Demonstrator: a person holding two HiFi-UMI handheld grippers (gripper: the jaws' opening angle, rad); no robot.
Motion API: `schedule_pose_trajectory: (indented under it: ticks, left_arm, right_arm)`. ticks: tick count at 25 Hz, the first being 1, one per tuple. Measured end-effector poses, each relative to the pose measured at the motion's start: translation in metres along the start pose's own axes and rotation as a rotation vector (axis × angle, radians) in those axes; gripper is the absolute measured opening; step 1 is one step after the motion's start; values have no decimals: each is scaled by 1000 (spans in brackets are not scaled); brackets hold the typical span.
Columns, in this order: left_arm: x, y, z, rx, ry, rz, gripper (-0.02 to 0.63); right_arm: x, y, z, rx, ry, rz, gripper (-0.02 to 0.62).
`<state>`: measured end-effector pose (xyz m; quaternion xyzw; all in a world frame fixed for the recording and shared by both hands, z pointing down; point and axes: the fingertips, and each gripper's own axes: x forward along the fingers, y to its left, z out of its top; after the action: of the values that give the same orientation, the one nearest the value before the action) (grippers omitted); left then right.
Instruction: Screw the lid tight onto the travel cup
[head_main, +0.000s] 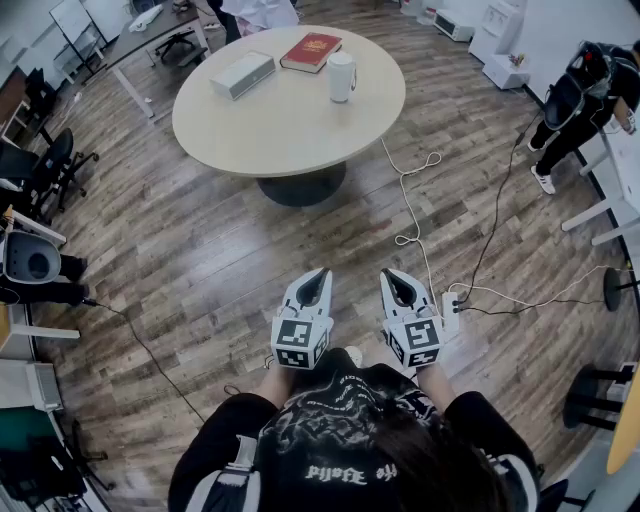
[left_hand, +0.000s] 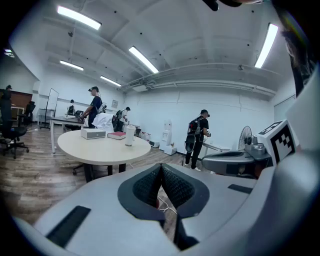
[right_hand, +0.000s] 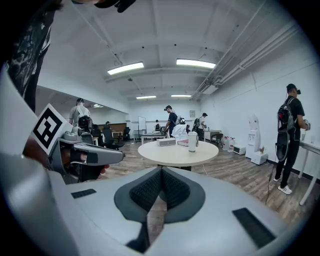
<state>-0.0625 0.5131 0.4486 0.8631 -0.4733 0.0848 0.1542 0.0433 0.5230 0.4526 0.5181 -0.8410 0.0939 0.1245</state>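
Left hand-held gripper (head_main: 318, 275) and right hand-held gripper (head_main: 392, 276) both closed, empty, carried close to body; travel cup (head_main: 342, 77) on worktop (head_main: 280, 125) well apart, likely beyond reach; approach not begun

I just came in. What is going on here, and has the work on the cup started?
A person stands some way from the round table, holding the left gripper and the right gripper out in front. Both have their fingers closed on nothing. The white travel cup stands on the table near a red book and a white box, untouched. The work has not started.
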Motion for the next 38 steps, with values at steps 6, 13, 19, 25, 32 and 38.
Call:
schedule_pose_trajectory:
  ticks: [6, 13, 19, 25, 32, 38]
  left_arm:
    - [-14, -3, -6, 12, -11, 12, 21]
    - [-15, -8, -11, 61, -8, -7, 21]
    - [-21, -15, -12, -16, -36, -95, 176]
    - [-19, 1, -7, 22, -22, -162, 321]
    - [-3, 25, 1, 32, -26, -221, 321]
    - [11, 55, 11, 44, -22, -216, 322]
  right_arm:
    - [-11, 0, -1, 20, -20, -30, 5]
    - [-14, 6, -4, 80, -52, -29, 6]
    - [-12, 20, -8, 119, -55, 22, 155]
    - [3, 25, 4, 104, -65, 41, 391]
    - [27, 15, 4, 162, -62, -30, 422]
    - [46, 11, 13, 148, -76, -72, 422]
